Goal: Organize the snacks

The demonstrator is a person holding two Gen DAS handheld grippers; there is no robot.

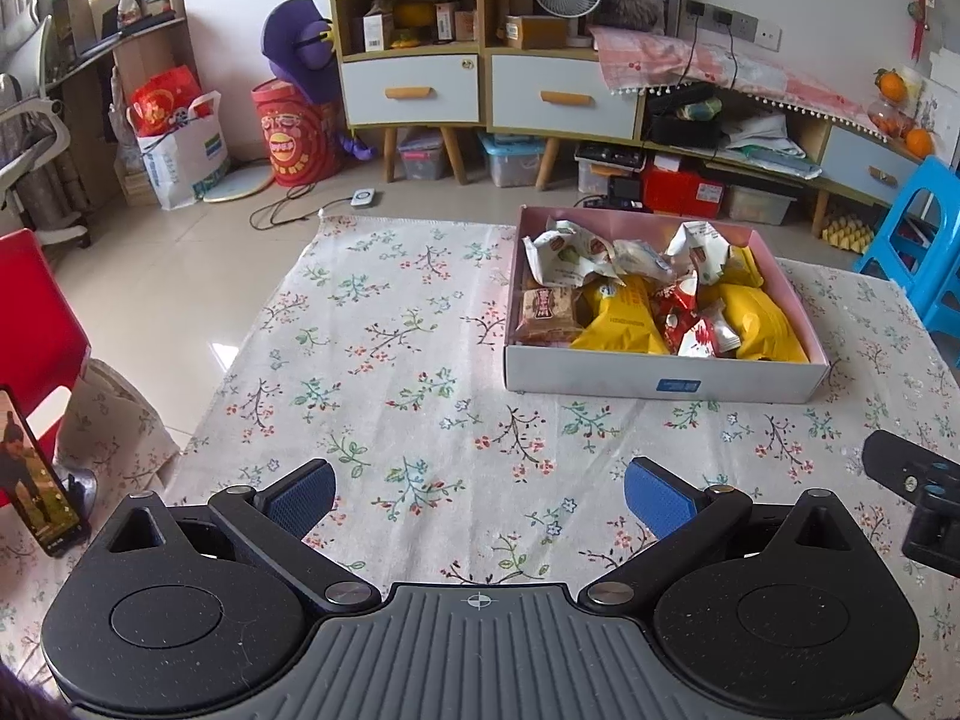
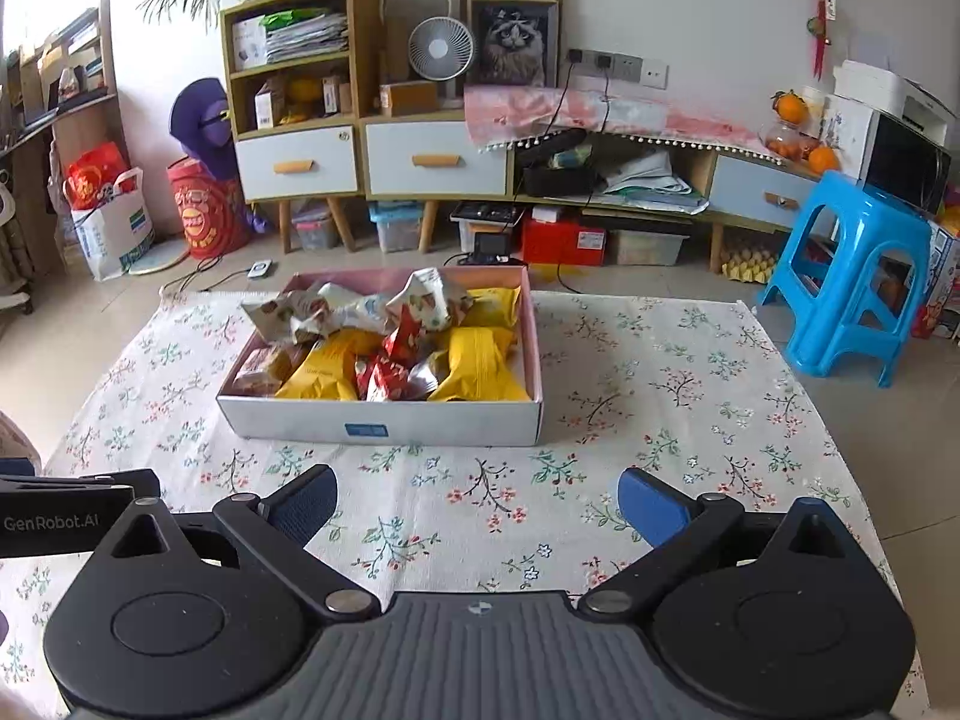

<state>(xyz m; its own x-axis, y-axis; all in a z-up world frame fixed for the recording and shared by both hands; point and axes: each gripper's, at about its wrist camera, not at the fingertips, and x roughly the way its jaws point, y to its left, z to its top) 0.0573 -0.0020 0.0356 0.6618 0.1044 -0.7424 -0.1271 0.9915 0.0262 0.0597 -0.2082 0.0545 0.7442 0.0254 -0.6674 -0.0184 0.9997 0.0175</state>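
A shallow white box point(image 1: 660, 383) point(image 2: 384, 420) with a pink lining sits on the floral tablecloth and holds several snack packets: yellow bags point(image 1: 624, 318) point(image 2: 480, 360), red packets point(image 1: 690, 324) point(image 2: 390, 369), white crinkled wrappers point(image 1: 564, 252) point(image 2: 288, 312) and a brown biscuit pack point(image 1: 546, 312) point(image 2: 258, 369). My left gripper point(image 1: 480, 495) stands open near the table's front edge, empty, with the box ahead to its right. My right gripper point(image 2: 477, 501) is open and empty too, the box ahead and slightly left.
The floral tablecloth point(image 1: 390, 324) point(image 2: 690, 372) covers the table. A phone on a stand point(image 1: 36, 480) and a red chair point(image 1: 30, 312) are at the left. A blue plastic stool point(image 2: 852, 276) stands right of the table. Cabinets point(image 2: 432, 162) line the back wall.
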